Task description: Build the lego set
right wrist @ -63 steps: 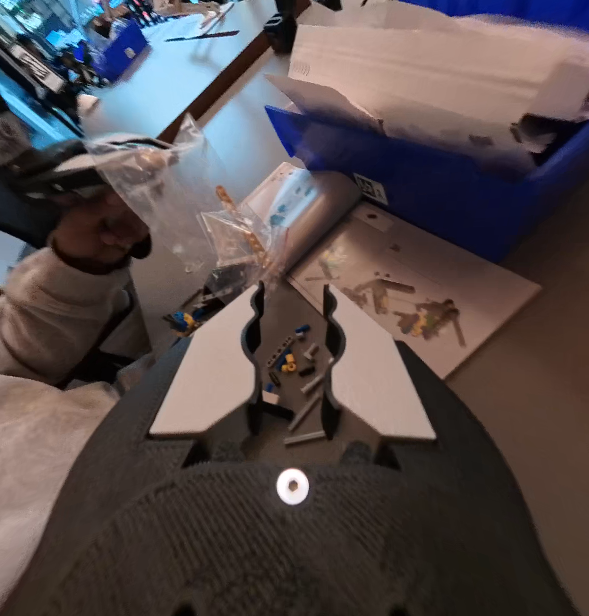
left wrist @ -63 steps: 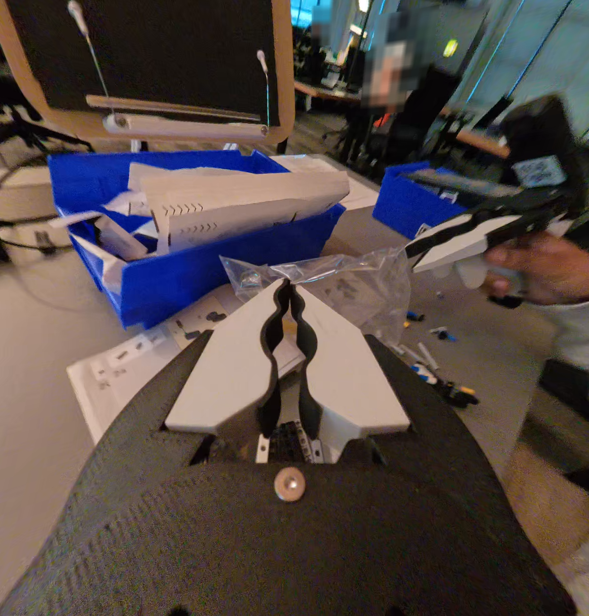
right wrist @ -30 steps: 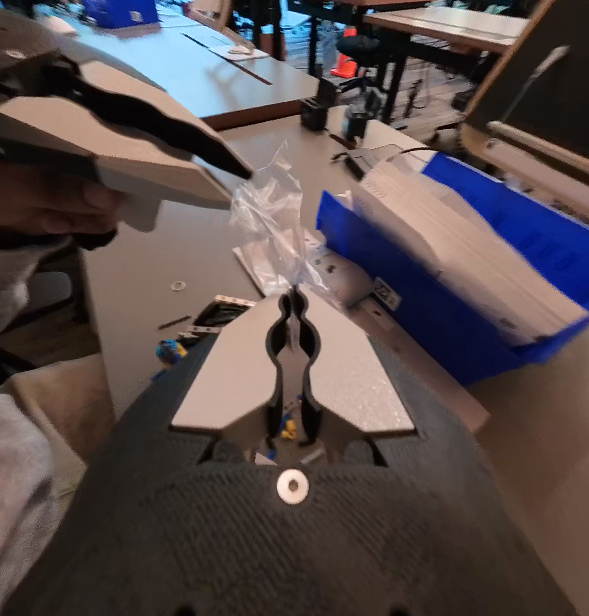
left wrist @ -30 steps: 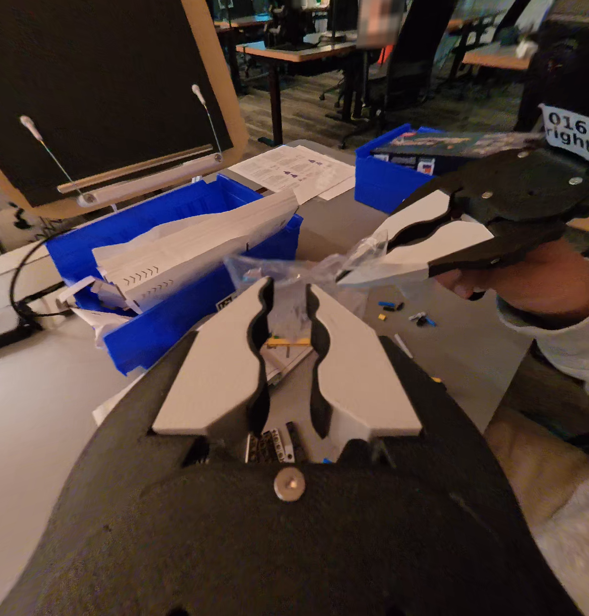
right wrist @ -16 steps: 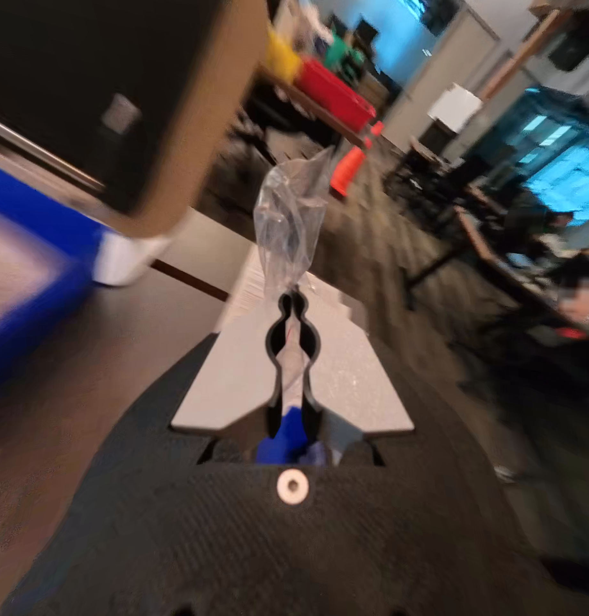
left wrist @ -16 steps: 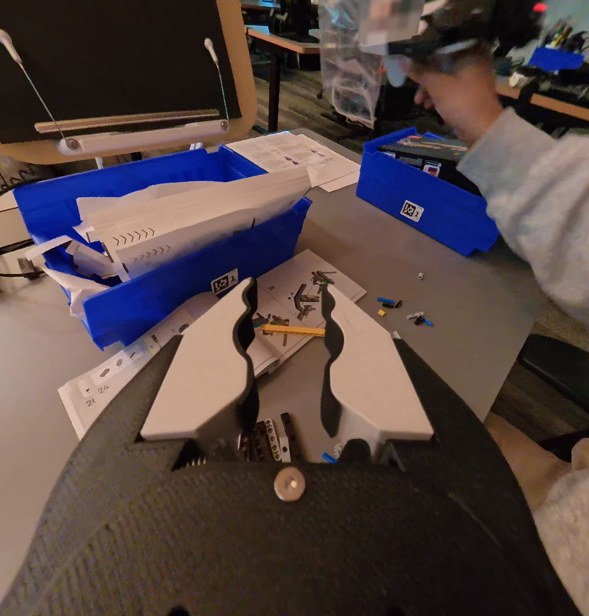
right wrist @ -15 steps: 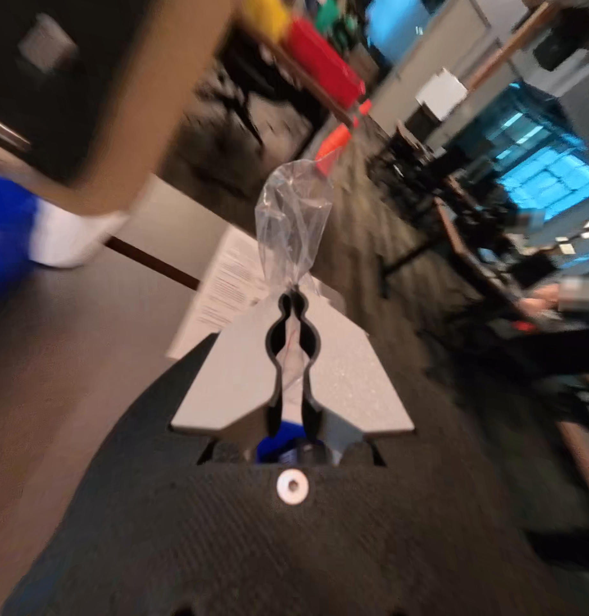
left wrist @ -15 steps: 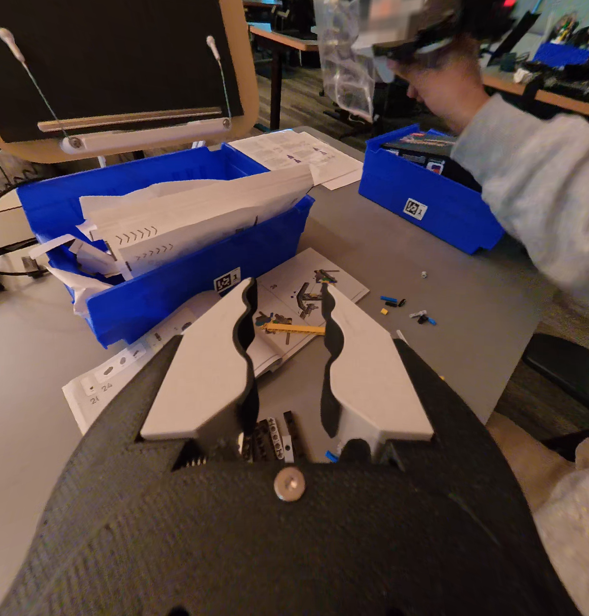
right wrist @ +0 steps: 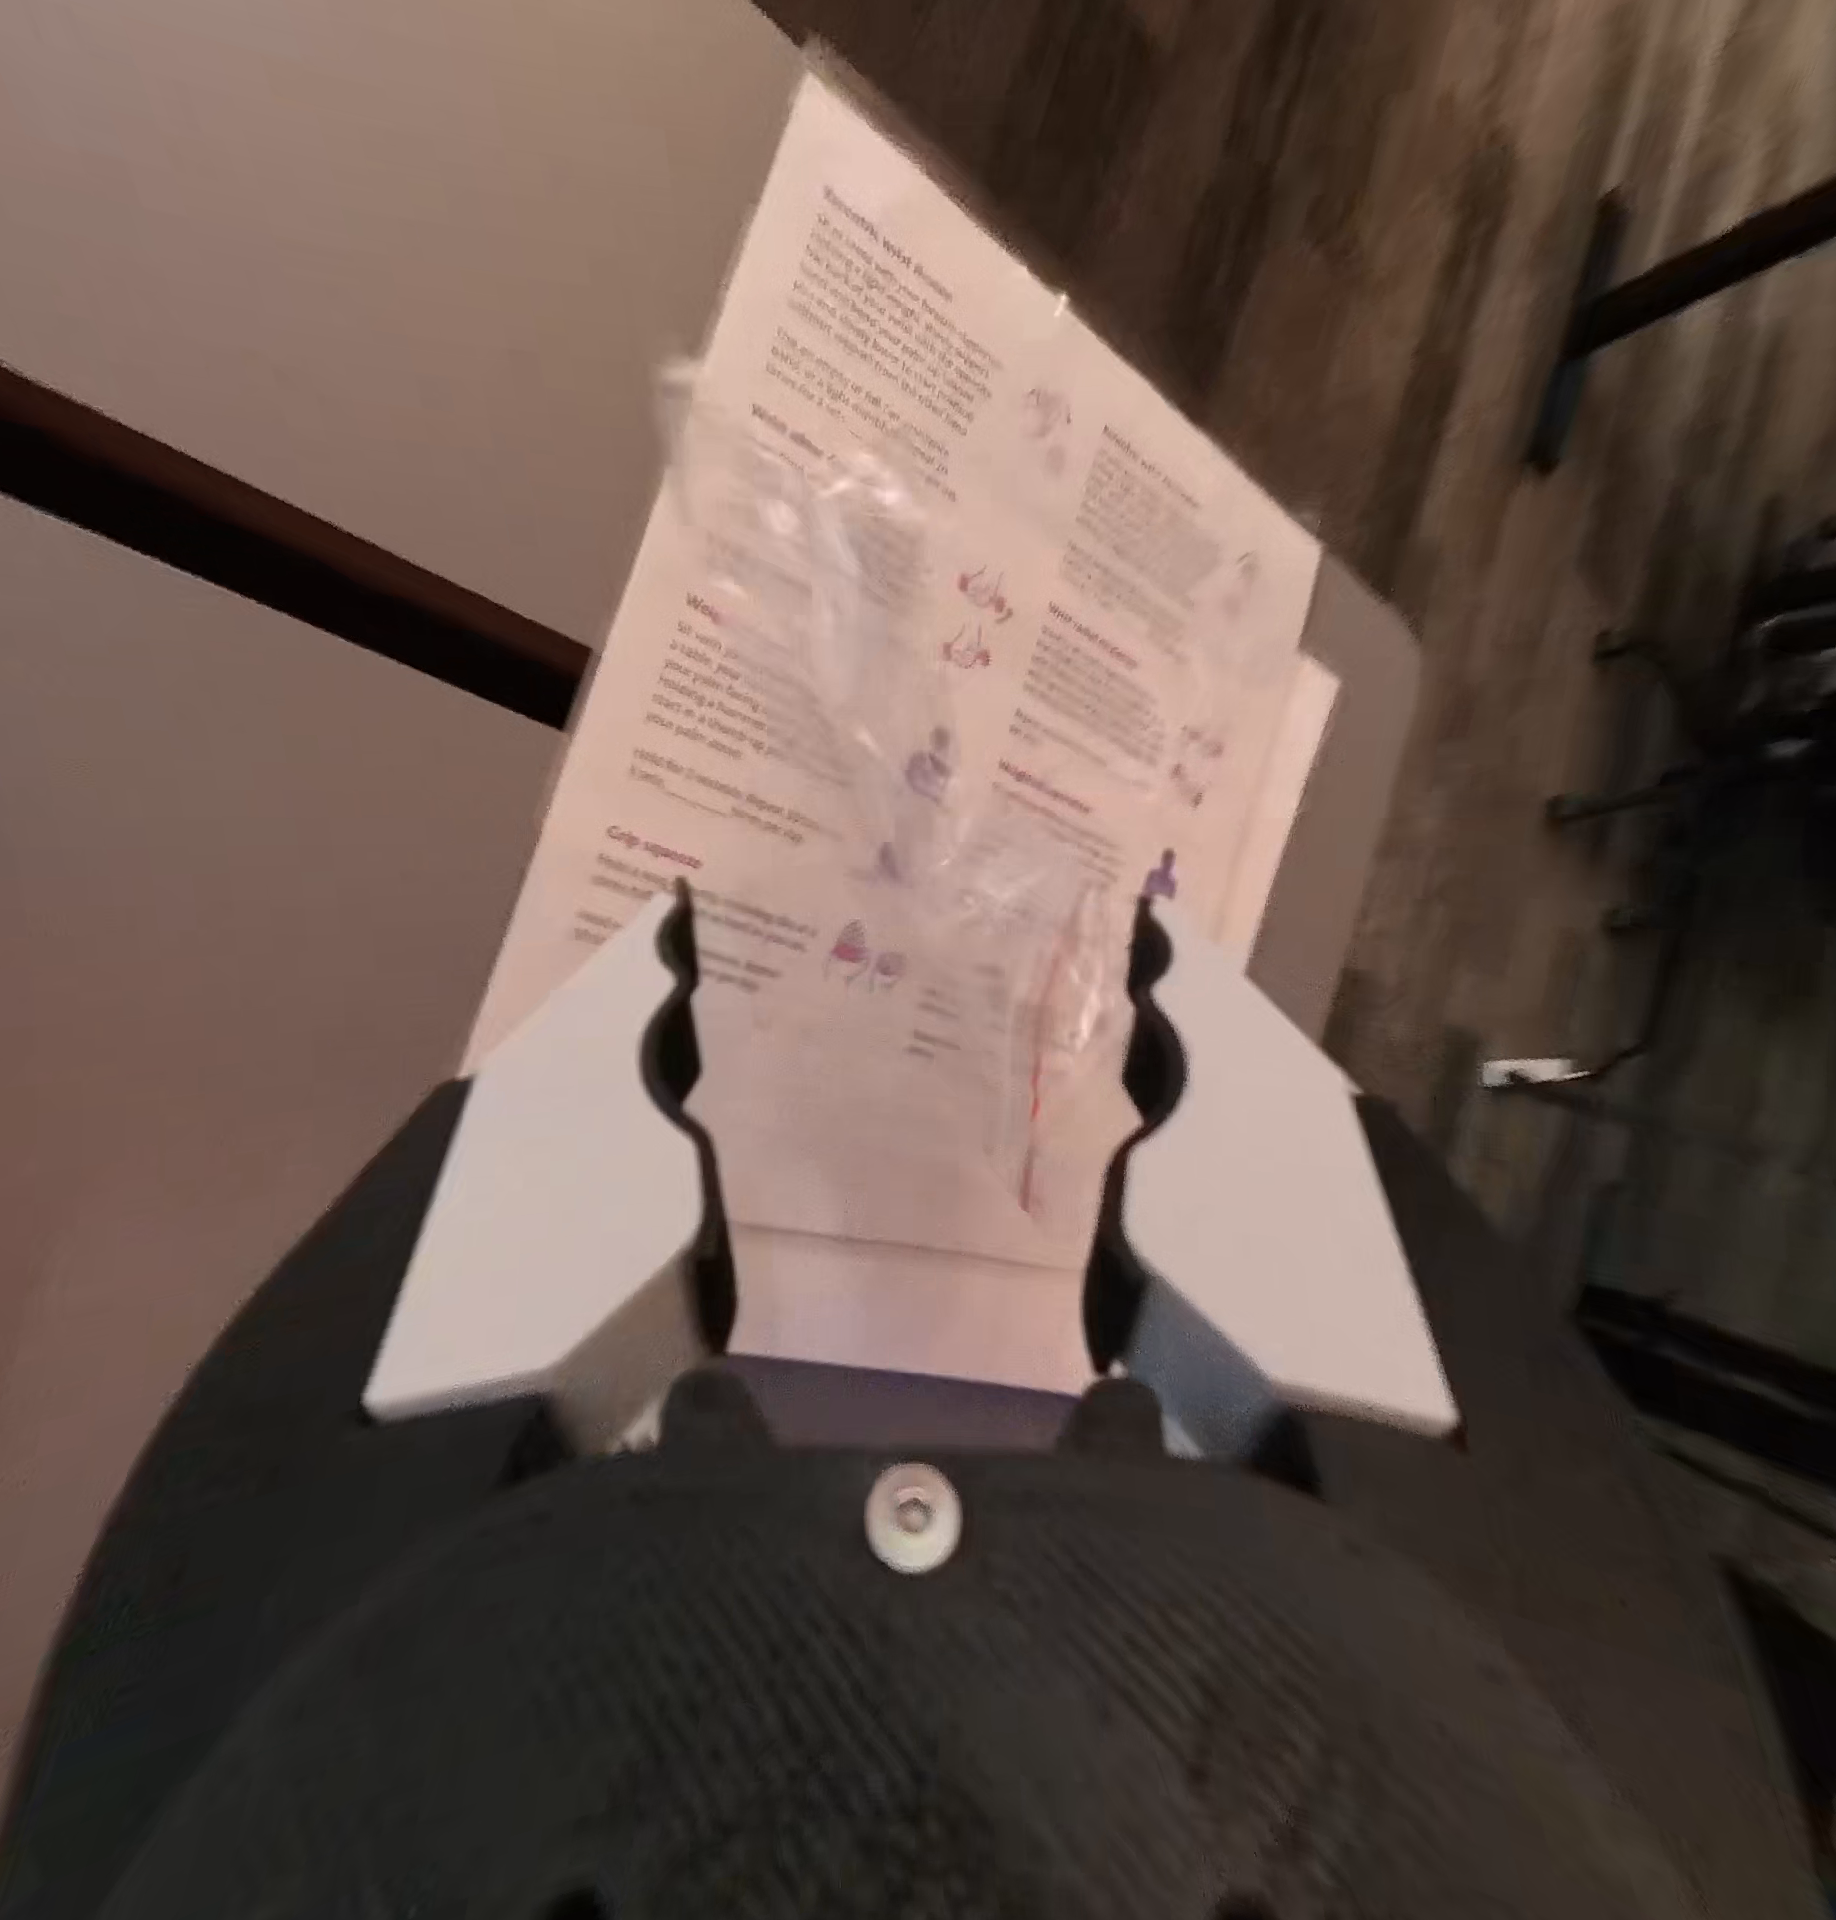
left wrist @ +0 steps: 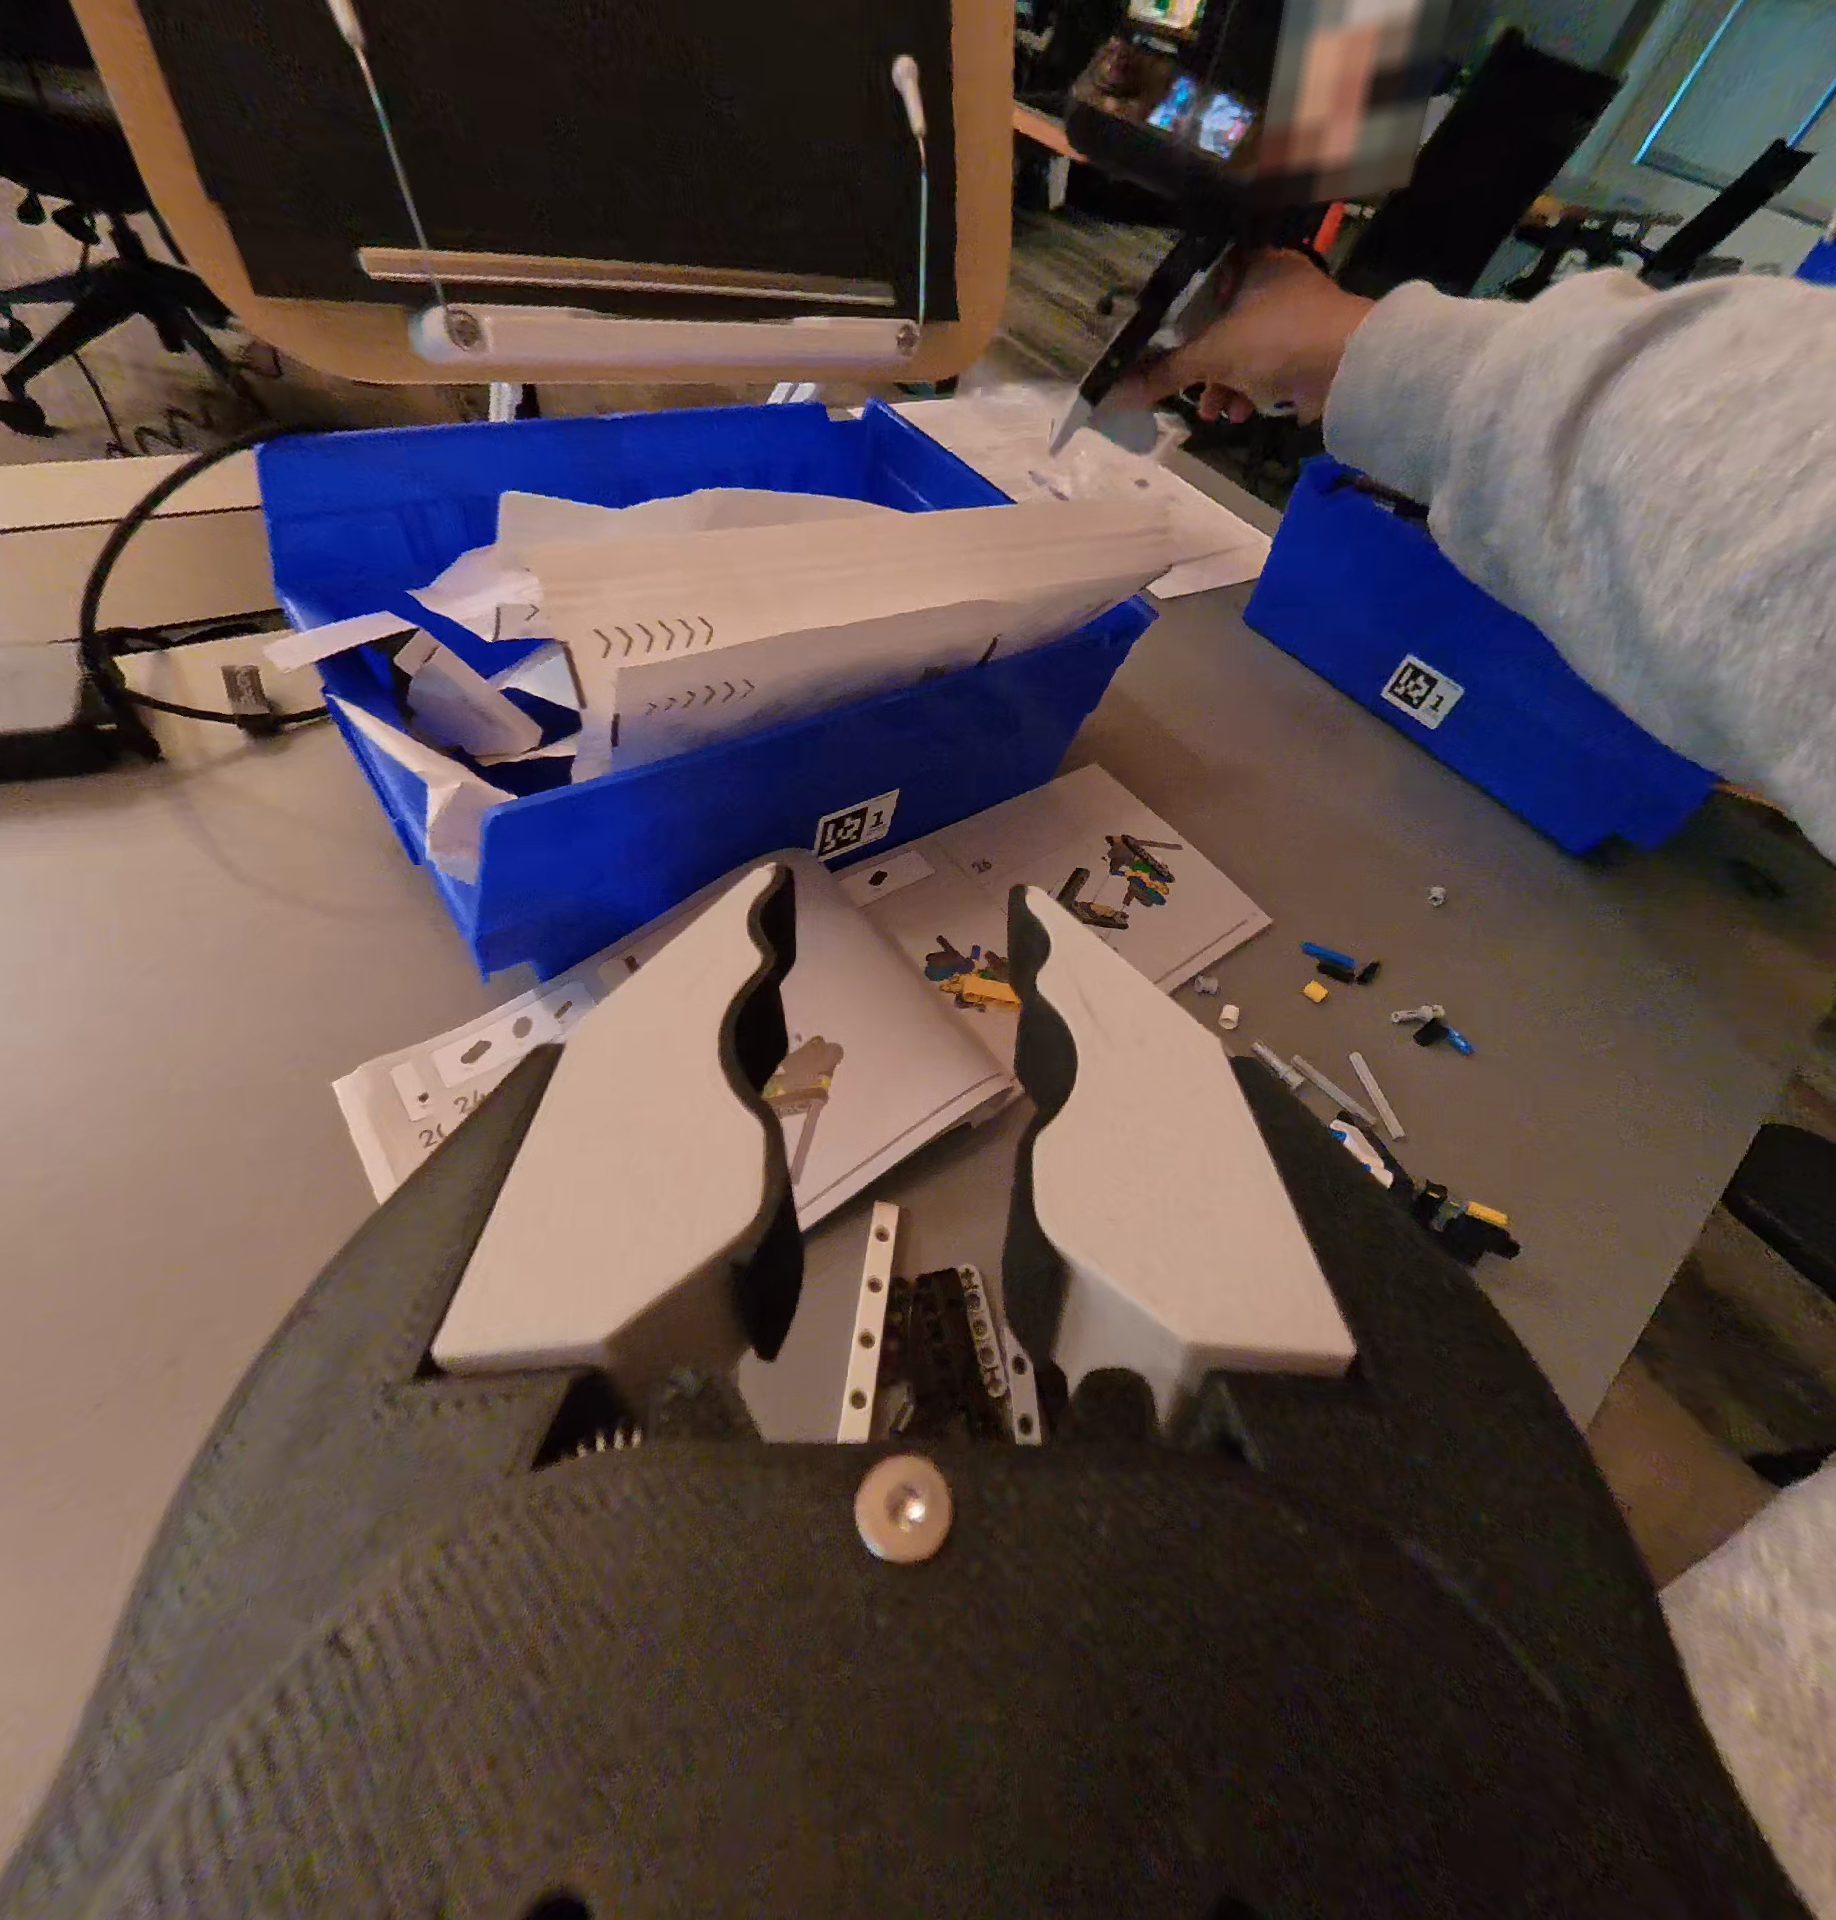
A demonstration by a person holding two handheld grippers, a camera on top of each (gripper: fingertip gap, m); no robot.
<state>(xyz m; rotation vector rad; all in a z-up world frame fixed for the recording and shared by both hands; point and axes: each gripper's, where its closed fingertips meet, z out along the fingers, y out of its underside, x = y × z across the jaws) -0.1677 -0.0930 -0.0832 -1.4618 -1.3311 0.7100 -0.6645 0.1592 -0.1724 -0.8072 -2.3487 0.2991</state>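
The left gripper (left wrist: 898, 914) is hovering low over the grey table (left wrist: 166, 987) with its jaws spread and nothing between them, sitting at the centre of the left wrist view. Just beyond its fingertips an open instruction booklet (left wrist: 997, 935) is lying flat, its far edge tucked against a blue bin (left wrist: 737, 831) that is holding white paper packaging (left wrist: 841, 603). Between the fingers, near the bottom of the gap, a white holed beam (left wrist: 867, 1320) and some dark beams (left wrist: 945, 1340) are resting on the table. Small loose lego pieces (left wrist: 1340, 966) are lying scattered at the right centre of that frame, with a second blue bin (left wrist: 1465, 707) above them. In the upper right, a grey sleeve (left wrist: 1620, 468) is reaching across to the right gripper (left wrist: 1101, 416), seen edge-on behind the first bin. In the right wrist view the right gripper (right wrist: 909, 904) is showing its jaws wide apart, gripping nothing, while a crumpled clear plastic bag (right wrist: 893, 675) is lying on a printed sheet (right wrist: 945, 520) ahead of the fingertips; the view is blurred
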